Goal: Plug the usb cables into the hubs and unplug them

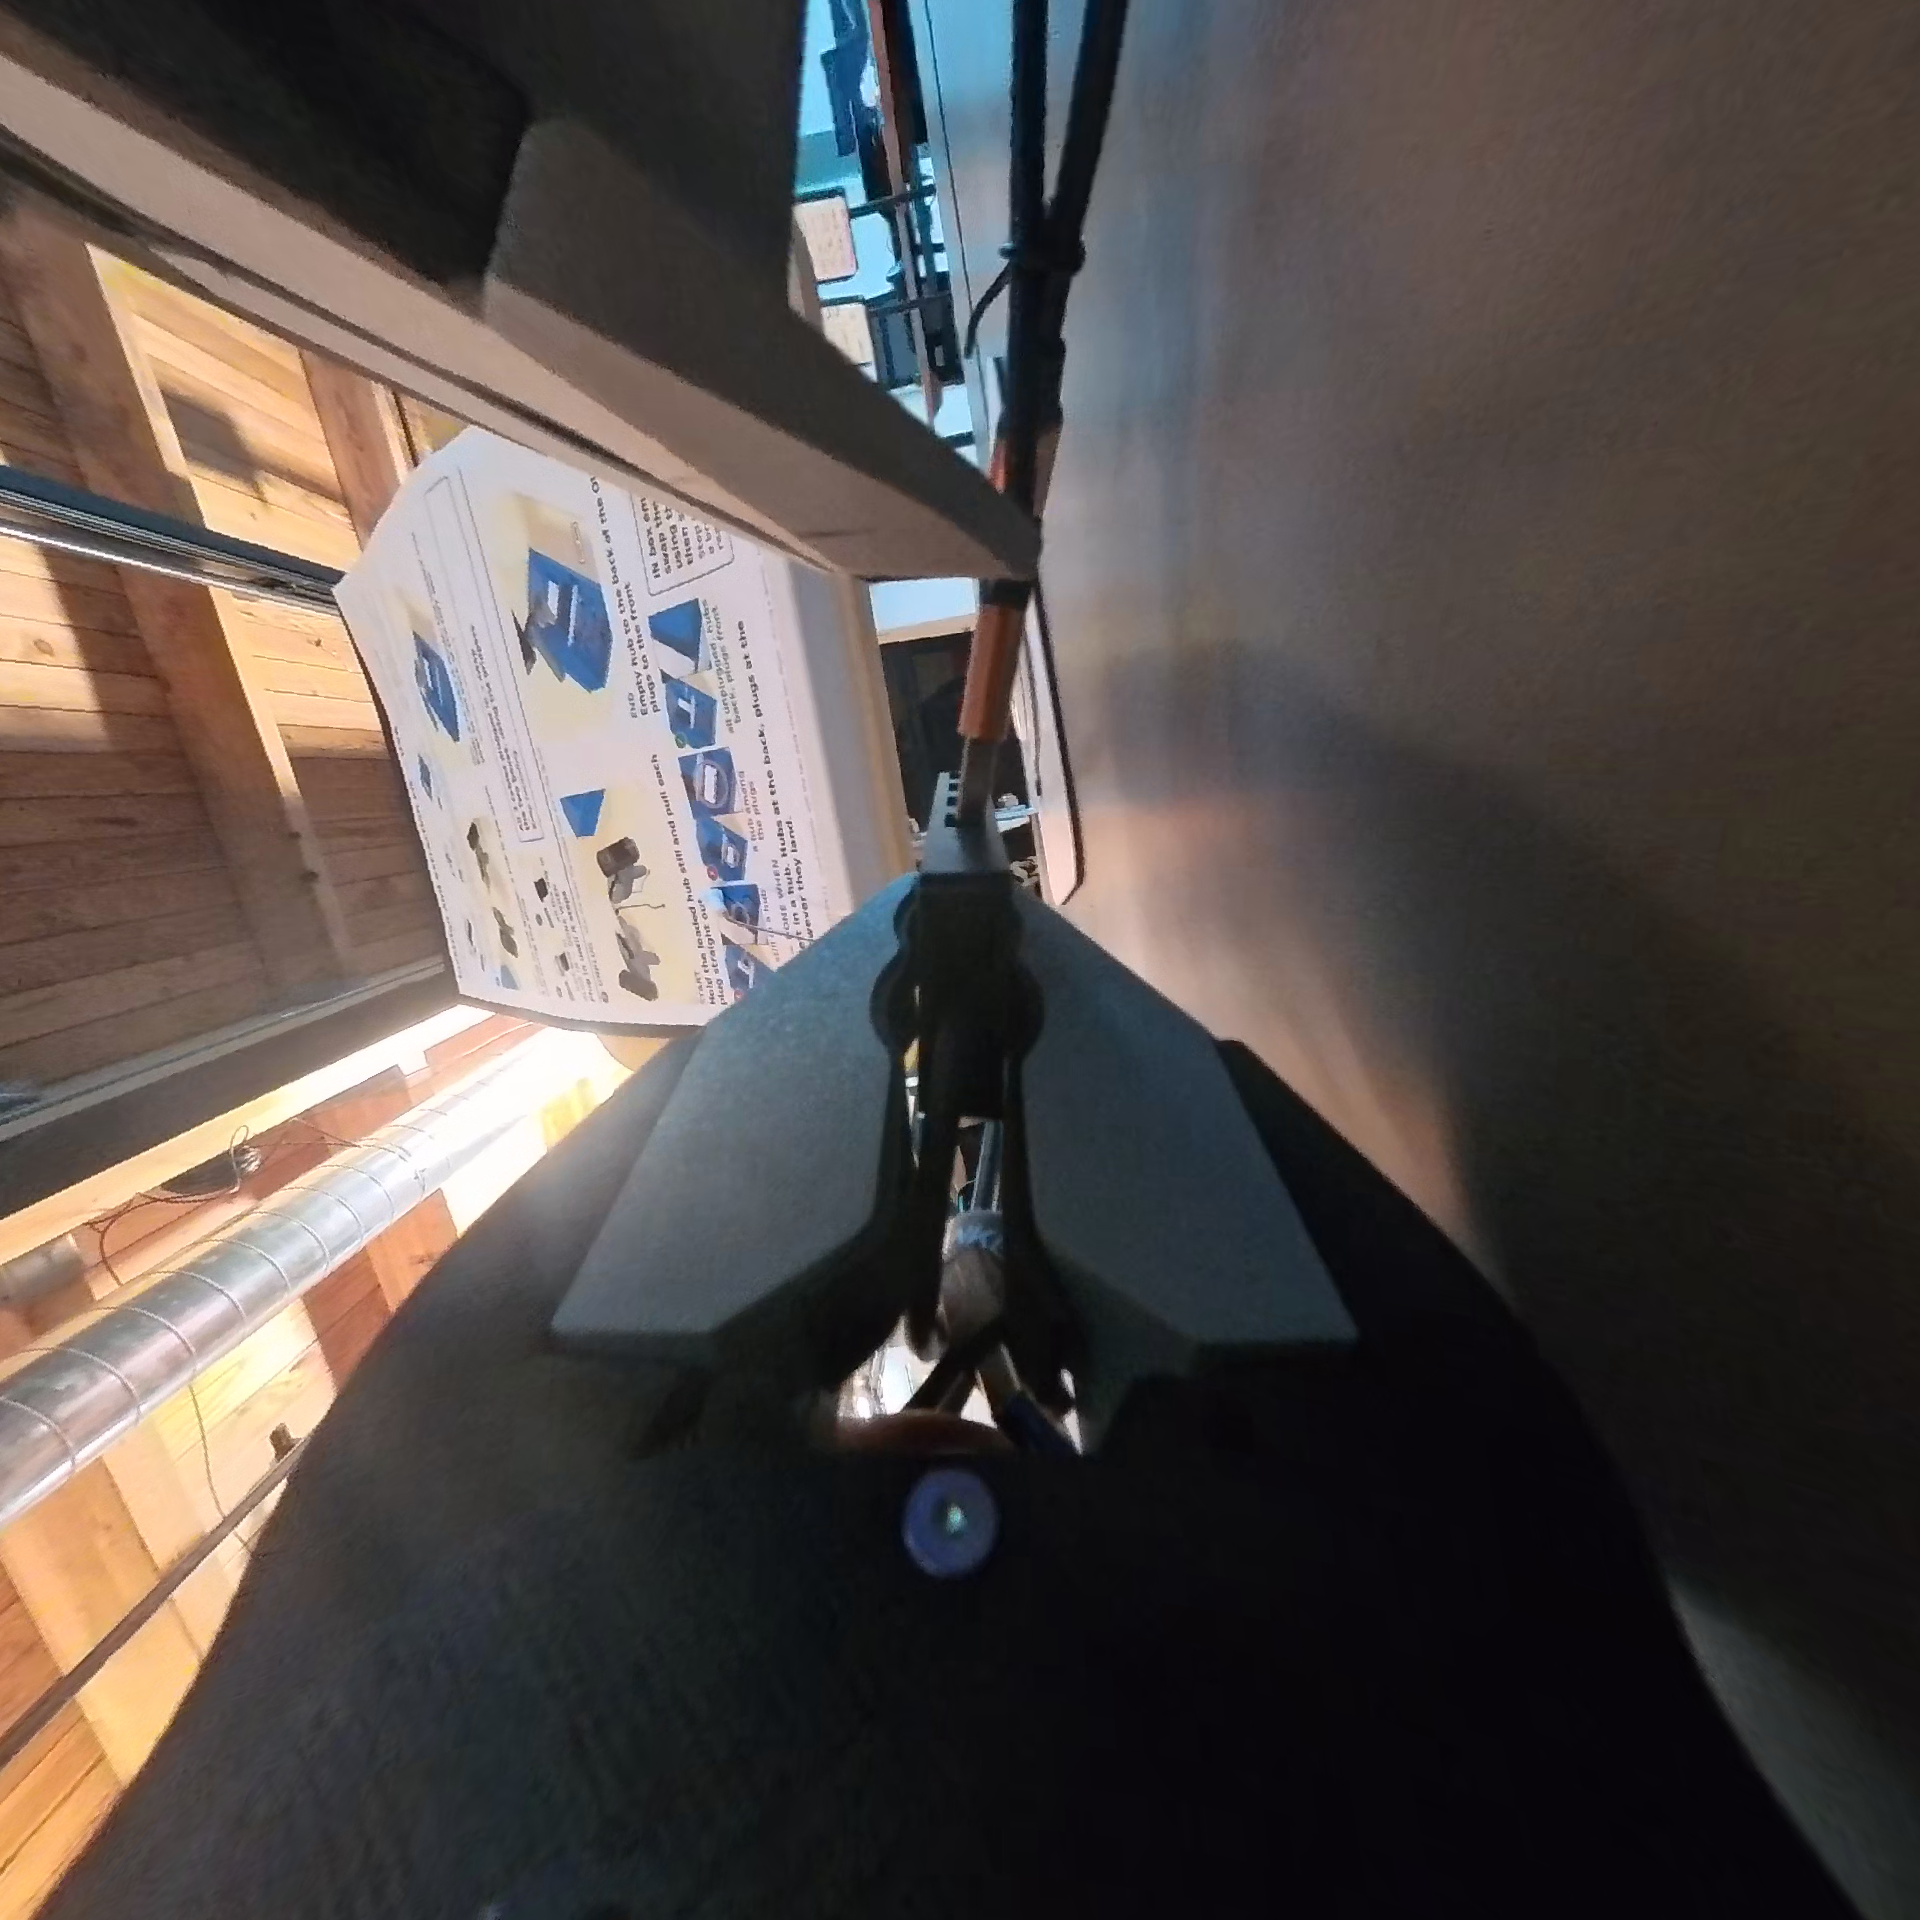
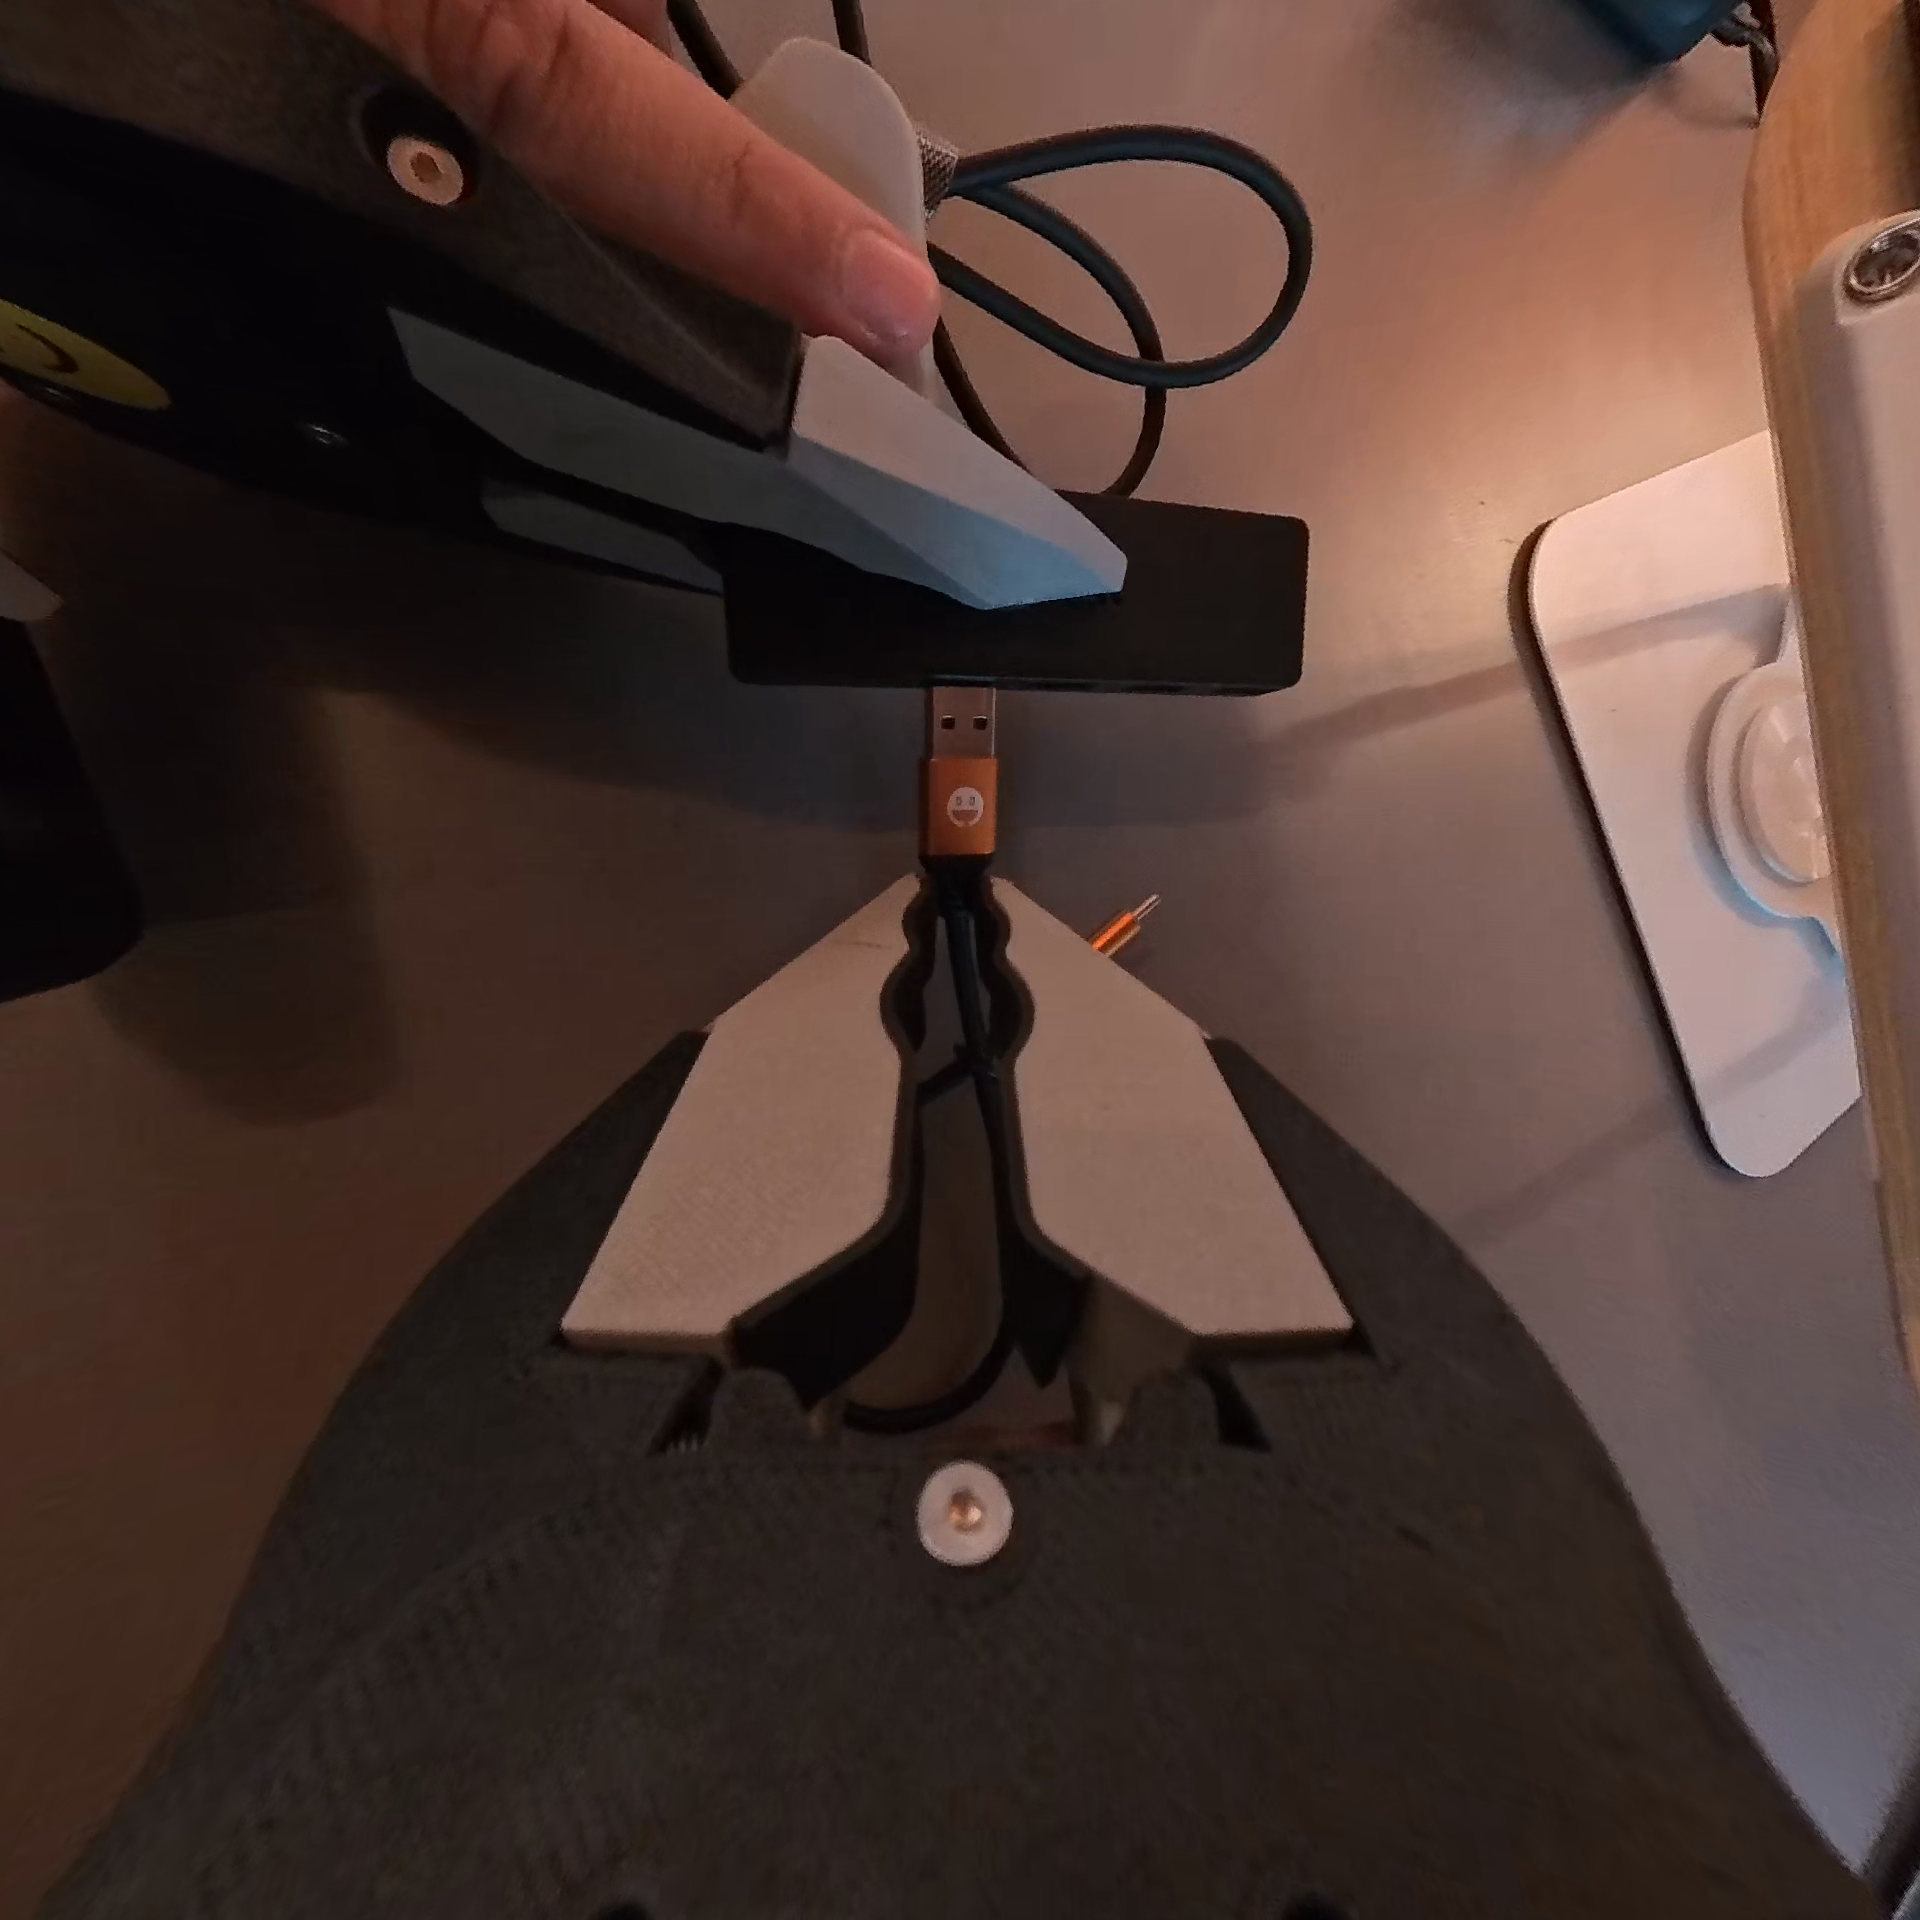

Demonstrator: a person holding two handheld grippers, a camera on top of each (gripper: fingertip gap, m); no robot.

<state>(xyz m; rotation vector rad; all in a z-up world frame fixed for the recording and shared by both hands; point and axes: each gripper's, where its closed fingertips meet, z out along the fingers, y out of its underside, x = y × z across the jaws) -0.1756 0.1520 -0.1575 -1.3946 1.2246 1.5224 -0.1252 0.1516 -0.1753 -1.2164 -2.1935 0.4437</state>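
My right gripper (image 2: 958, 894) jaws clenched on the black cable just behind its orange USB plug (image 2: 958, 774), plug tip meeting the black hub (image 2: 1195, 623), my left gripper (image 2: 1039, 592) jaws pinching that hub above the grey surface (image 2: 520, 883)

Matt black plastic hub (image 2: 1195, 613), shiny metal plug (image 2: 961, 724), smooth grey table (image 2: 520, 831).

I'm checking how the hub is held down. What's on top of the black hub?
A pale finger of the left tongs presses on the black hub. The hub's top beneath it is hidden.
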